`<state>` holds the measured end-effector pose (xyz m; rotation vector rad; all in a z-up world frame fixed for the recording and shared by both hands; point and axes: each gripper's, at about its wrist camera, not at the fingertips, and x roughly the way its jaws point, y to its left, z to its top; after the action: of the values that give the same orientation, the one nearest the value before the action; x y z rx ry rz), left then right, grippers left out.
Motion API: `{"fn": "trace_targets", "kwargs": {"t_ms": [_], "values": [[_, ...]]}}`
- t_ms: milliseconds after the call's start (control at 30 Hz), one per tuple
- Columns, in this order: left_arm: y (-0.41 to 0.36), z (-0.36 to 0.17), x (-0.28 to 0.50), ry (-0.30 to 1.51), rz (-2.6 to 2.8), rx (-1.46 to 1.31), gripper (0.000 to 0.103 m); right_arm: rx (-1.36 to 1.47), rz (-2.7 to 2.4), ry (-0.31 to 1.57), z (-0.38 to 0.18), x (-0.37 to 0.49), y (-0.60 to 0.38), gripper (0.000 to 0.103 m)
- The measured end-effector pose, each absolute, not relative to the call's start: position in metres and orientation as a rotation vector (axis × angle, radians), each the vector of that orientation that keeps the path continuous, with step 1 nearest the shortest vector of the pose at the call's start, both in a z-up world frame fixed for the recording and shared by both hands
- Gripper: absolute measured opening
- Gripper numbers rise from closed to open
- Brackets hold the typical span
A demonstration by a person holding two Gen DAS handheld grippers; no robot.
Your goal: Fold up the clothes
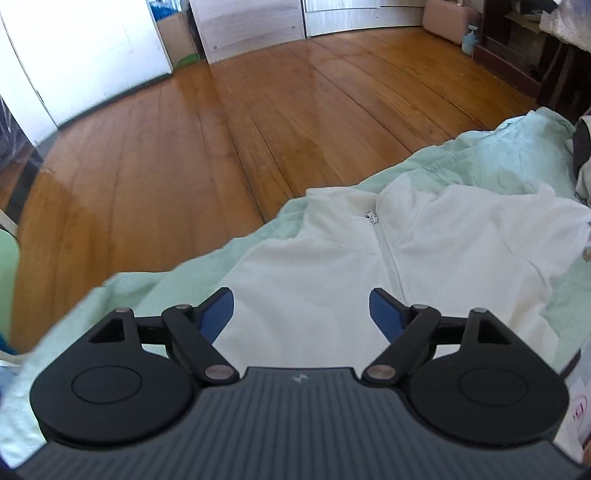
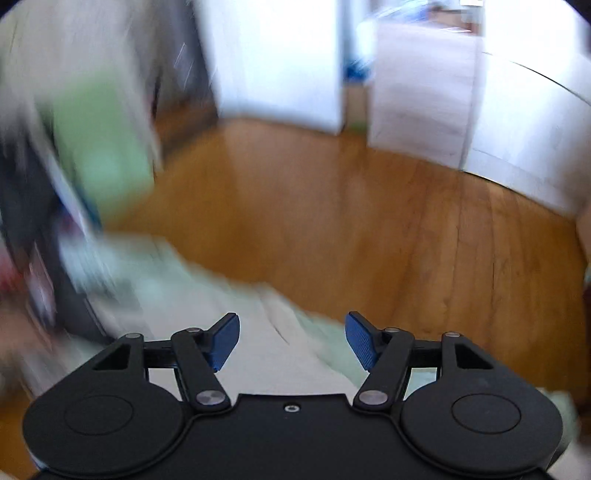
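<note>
A white zip-up fleece jacket lies front up on a pale green sheet spread over the bed. Its zipper pull sits near the collar. My left gripper hovers over the jacket's lower part, open, its blue pads wide apart with nothing between them. In the blurred right wrist view, my right gripper is open above a white fold of the jacket and the green sheet, gripping nothing.
A wooden floor stretches beyond the bed's edge to white cabinets and a pale wood unit. Dark shelving stands at the far right. Blurred green and dark objects fill the left of the right wrist view.
</note>
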<state>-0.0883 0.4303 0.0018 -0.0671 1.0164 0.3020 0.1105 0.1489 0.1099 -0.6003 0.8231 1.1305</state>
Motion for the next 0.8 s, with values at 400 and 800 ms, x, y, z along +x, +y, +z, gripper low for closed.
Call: {"fn": "trace_targets", "kwargs": {"t_ms": [400,800], "values": [[0.514,-0.1,-0.056,1.187,0.331,-0.166,0.083,-0.749,1.15,1.065,-0.128,0.182,0.199,0.064],[0.503,-0.166,-0.047,1.296,0.433,-0.249,0.071,-0.589,1.035,0.88,-0.176,0.139,0.175,0.019]]}}
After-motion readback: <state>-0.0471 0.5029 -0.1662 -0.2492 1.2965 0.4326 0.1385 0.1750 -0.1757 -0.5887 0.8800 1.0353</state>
